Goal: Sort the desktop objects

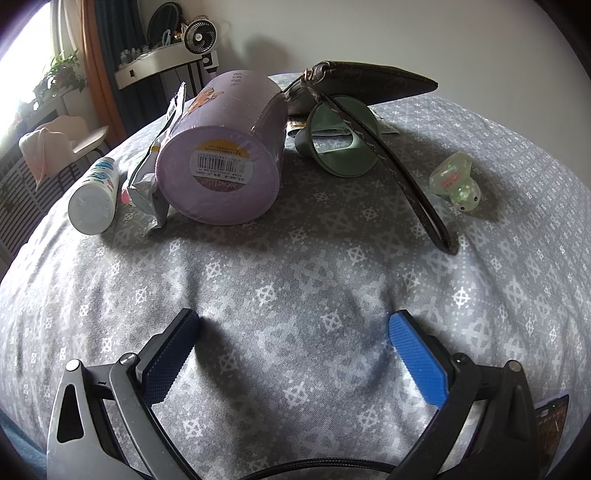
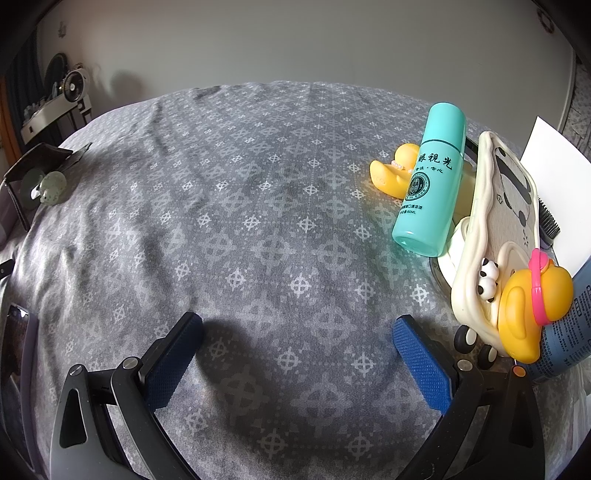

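Observation:
In the left wrist view my left gripper (image 1: 293, 325) stands open over bare grey patterned cloth (image 1: 295, 266), holding nothing. Beyond it lie a purple cylinder (image 1: 225, 147) on its side, a white tube (image 1: 96, 195), a crumpled foil packet (image 1: 151, 184), a dark pouch (image 1: 362, 86) with a long strap (image 1: 402, 173), a green cup (image 1: 343, 140) and a translucent green toy (image 1: 456, 182). In the right wrist view my right gripper (image 2: 297, 326) is open and empty too. To its right sit a teal bottle (image 2: 430, 181), a small yellow duck (image 2: 393, 171), a cream panda phone case (image 2: 495, 236) and a bigger duck with pink headphones (image 2: 532, 306).
A blue printed container (image 2: 565, 332), a white sheet (image 2: 554, 177) and a black comb (image 2: 548, 221) crowd the right edge. A dark phone (image 2: 14, 343) lies at the left edge of the right wrist view. A fan (image 1: 199, 35) and shelf stand past the cloth's far side.

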Demonstrator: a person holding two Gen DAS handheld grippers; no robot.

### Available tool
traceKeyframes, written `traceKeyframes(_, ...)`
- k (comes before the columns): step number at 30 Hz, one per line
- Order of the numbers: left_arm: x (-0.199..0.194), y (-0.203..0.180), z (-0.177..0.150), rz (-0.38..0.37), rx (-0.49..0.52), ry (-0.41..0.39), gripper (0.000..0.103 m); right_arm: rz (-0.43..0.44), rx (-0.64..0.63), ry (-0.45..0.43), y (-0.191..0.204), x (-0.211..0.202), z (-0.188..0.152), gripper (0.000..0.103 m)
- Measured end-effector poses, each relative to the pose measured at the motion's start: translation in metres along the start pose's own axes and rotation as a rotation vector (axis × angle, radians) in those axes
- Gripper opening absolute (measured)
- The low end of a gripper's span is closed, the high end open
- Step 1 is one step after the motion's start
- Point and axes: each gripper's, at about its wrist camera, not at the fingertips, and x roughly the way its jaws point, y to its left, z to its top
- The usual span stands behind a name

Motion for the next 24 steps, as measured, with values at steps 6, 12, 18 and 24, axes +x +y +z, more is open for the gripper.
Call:
traceKeyframes(6,0.008,-0.005,0.005,0.000,0.000,0.000,0.103,0.000,0.000,0.000,0.000,0.000,0.000,0.103)
traceKeyframes(12,0.014,-0.008,0.009,0.000,0.000,-0.001,0.103,0.000,0.000,0.000,0.000,0.000,0.000,0.103)
traceKeyframes(18,0.018,-0.011,0.012,0.000,0.000,-0.001,0.103,0.000,0.000,0.000,0.000,0.000,0.000,0.103)
traceKeyframes(24,0.021,-0.013,0.014,0.000,0.000,-0.002,0.103,0.000,0.000,0.000,0.000,0.000,0.000,0.103)
